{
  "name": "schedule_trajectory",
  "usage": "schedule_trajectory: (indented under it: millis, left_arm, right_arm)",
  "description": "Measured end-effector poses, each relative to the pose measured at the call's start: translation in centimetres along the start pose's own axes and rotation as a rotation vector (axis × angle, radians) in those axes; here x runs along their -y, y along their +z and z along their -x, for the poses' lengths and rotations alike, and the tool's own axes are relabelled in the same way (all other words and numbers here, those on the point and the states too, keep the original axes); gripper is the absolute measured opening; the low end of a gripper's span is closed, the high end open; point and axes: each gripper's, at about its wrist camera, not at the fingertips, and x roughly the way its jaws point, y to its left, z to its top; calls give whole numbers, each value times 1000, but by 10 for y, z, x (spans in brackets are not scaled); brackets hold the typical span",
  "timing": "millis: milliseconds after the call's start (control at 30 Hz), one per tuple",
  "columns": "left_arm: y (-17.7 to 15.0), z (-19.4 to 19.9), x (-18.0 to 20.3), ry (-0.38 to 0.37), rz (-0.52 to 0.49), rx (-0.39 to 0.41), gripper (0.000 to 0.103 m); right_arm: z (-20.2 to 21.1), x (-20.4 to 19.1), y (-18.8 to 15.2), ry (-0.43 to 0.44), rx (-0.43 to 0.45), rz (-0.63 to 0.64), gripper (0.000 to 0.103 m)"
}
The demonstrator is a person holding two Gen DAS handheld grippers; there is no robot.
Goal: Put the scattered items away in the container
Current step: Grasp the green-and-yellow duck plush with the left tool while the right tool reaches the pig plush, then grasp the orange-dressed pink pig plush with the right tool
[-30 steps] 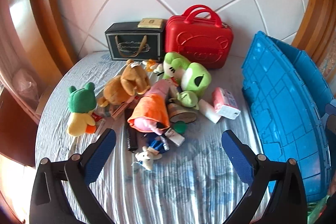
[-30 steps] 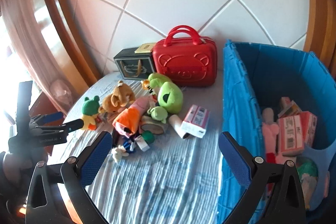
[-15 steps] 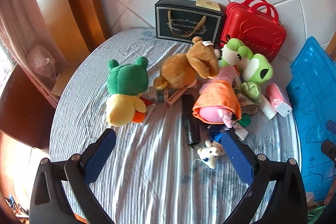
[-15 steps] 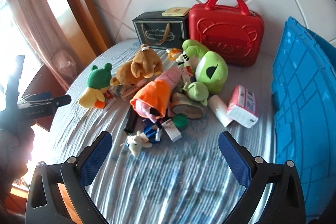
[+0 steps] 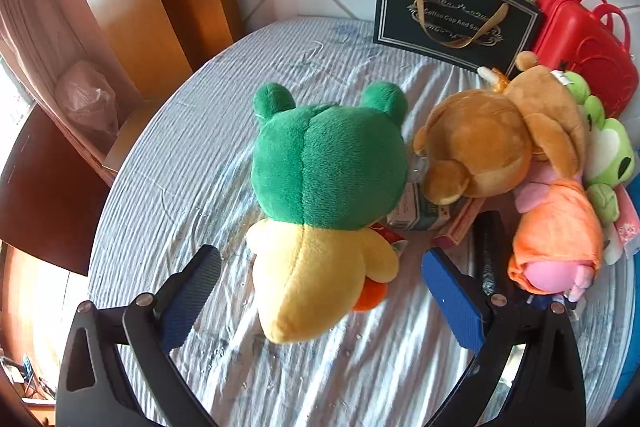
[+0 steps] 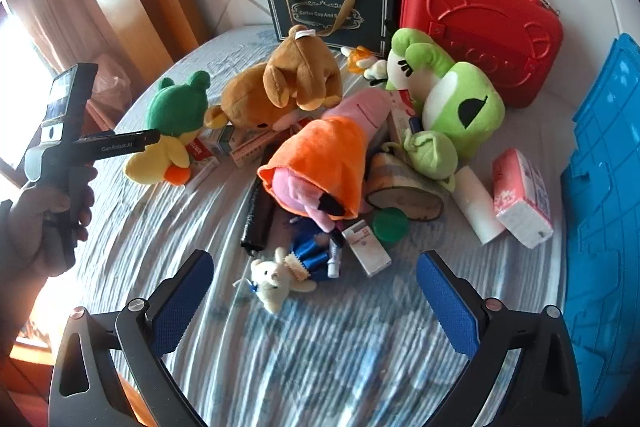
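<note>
A green and yellow frog plush [image 5: 320, 211] lies on the striped cloth, its yellow body between the open fingers of my left gripper [image 5: 320, 291]. It also shows in the right wrist view [image 6: 172, 131], with the left gripper's body [image 6: 96, 147] beside it. My right gripper [image 6: 316, 295] is open and empty, just in front of a small white bear toy [image 6: 272, 283]. A brown bear plush [image 6: 288, 87], an orange and pink plush [image 6: 324, 163], a light green frog plush [image 6: 452, 103] and small boxes lie in a heap. The blue container [image 6: 604, 187] stands at the right.
A black gift bag [image 6: 332, 11] and a red case [image 6: 480, 23] stand against the tiled wall at the back. A black tube [image 6: 260, 215], a white carton [image 6: 366, 247], a green cap [image 6: 390, 225] and a pink box [image 6: 520, 195] lie on the cloth. Wooden panelling is on the left.
My left gripper has moved left and forward, closing in on the green and yellow frog plush, which now lies between its fingers. My right gripper has moved forward and down toward the heap.
</note>
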Motion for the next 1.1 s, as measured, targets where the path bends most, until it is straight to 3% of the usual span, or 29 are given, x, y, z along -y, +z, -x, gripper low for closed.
schedule_trajectory:
  millis: [300,433,500,567,667,833,1100]
  left_arm:
    - [11,-80,-15,-36,46,-87,103]
    - [18,-89,-13,-54,55,-94,103]
    - [19,-91,-10,-63,39,-101,97]
    - [20,-87,-10,-73,35,-92,83]
    - [17,-71,-12,-87,33,-66,75]
    - [4,-34,-28,-113,51,5,75]
    - [-36,16,-57,-82,50,61,74]
  right_arm:
    - [-23,-15,12,-36,-41,35,103]
    - [-29,-13,14,-53,-53,34,103]
    - [-35,-11,16,-58,-61,22,103]
    - [-43,-8,20,-55,-70,6,103]
    - [-55,-6,29,-59,-69,-5,103]
    - [-87,2,59,-88,-61,-10,103]
    - [-166,13,93,-126,-155,-38,103]
